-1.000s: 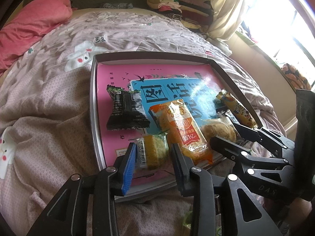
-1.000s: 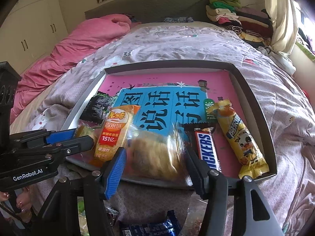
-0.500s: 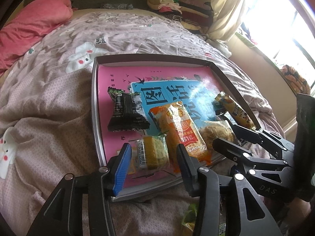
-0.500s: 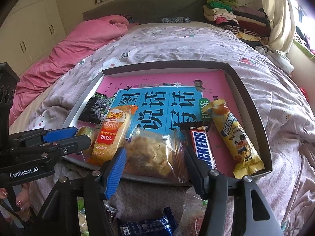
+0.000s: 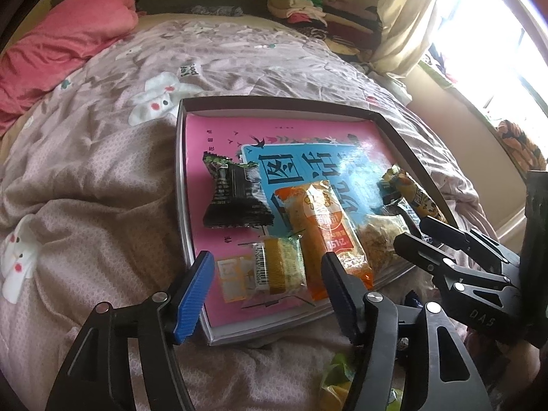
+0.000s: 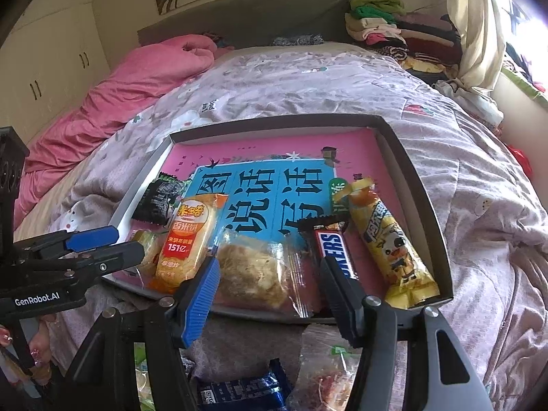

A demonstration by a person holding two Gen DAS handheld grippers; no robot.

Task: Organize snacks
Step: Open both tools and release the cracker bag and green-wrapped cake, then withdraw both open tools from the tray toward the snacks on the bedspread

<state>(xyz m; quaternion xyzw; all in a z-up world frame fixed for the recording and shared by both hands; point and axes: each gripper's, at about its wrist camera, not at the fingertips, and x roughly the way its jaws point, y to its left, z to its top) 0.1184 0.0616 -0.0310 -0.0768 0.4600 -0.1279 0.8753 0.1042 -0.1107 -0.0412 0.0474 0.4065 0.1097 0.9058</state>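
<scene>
A shallow box tray [image 5: 179, 185] [image 6: 424, 185] with a pink and blue base lies on the bed. In it lie a black packet [image 5: 236, 198] [image 6: 161, 202], a small yellow cake [image 5: 279, 267], an orange rice-cracker pack [image 5: 325, 233] [image 6: 186, 243], a clear-wrapped pastry [image 6: 253, 274] [image 5: 380, 236], a Snickers bar [image 6: 337, 250] and a yellow cow-print bar [image 6: 390, 243]. My left gripper [image 5: 267, 294] is open and empty, just short of the yellow cake. My right gripper [image 6: 269, 294] is open and empty, just short of the pastry.
More loose snacks lie on the quilt below the tray: a blue packet [image 6: 239, 390], a clear bag with red contents [image 6: 325, 373] and green wrappers [image 5: 339, 376]. A pink duvet [image 6: 130, 85] lies at the left. Folded clothes [image 6: 394, 30] are stacked at the headboard.
Both grippers have drawn back from the tray, away from the cake and the pastry. Their jaws have opened wider. The snacks have stayed in the tray.
</scene>
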